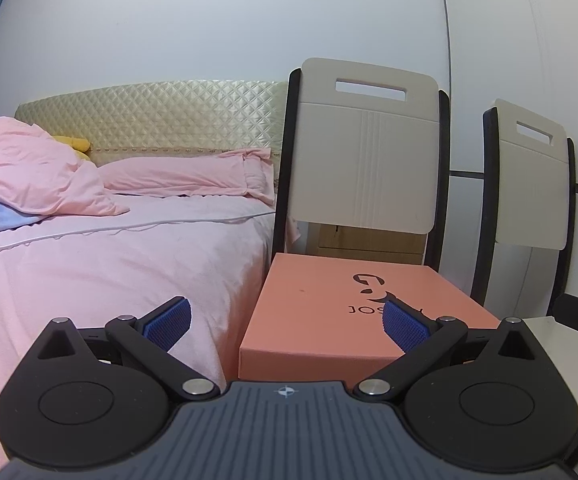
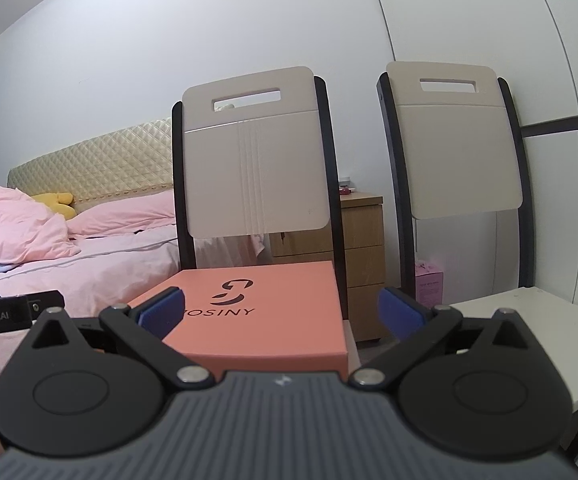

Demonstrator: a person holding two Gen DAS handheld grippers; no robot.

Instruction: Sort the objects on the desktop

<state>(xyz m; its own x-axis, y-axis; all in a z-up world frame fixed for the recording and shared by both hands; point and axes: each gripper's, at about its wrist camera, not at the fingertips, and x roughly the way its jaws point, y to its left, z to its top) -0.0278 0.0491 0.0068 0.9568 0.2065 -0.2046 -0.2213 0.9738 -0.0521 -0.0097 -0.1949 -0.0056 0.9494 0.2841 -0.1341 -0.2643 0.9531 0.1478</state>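
A closed salmon-orange box (image 2: 267, 312) lies flat on a chair seat.

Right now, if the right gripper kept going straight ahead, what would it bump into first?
Probably the orange box on the chair. The right gripper, jaws open and empty, points at its lid. It may skim over the top and meet the chair back; depth is unclear.

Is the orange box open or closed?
Closed. The orange box sits flat on the chair seat with its lid fully down, logo facing up, no gap showing along its front edge.
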